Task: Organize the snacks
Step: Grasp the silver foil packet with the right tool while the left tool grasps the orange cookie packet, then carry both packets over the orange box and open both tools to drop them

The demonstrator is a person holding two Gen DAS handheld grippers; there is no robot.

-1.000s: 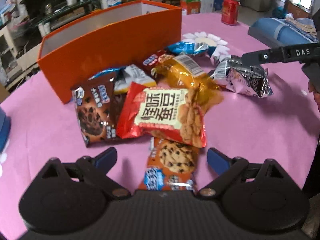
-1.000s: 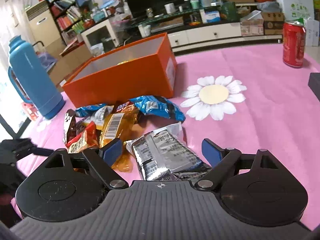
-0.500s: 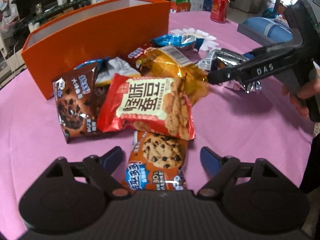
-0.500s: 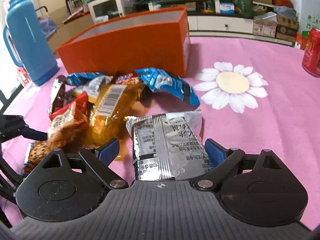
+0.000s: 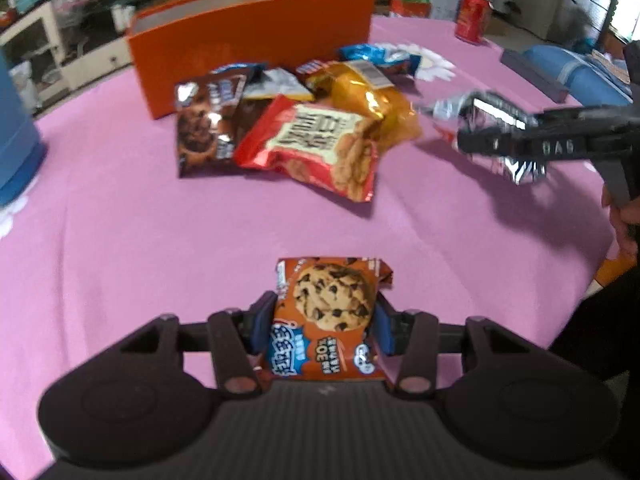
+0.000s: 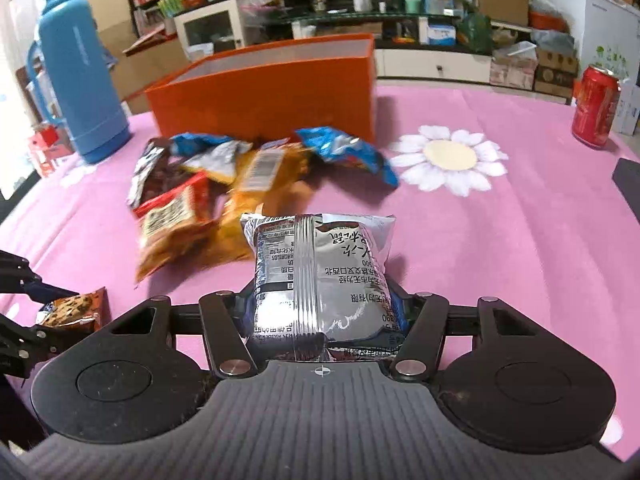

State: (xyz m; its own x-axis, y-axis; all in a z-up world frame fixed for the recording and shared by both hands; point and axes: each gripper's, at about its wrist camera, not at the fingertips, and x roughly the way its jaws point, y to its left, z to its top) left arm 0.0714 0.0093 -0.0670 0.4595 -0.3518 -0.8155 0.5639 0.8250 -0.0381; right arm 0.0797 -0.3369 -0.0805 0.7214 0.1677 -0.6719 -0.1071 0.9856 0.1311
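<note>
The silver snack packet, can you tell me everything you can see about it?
The silver snack packet is a puffy, shiny foil pillow bag with a ribbed seam running down its middle and small black print, so its back faces the camera. Its crimped top edge points away. The right gripper has just been closing and now pinches it on both sides between its blue pads. In the left wrist view the packet appears lifted off the pink tablecloth, beside the snack pile.

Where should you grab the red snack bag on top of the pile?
Probably by the near bottom edge of the red snack bag, coming from the front. That crimped end sticks out over bare pink tablecloth, while its far end leans against the gold bag.
</note>
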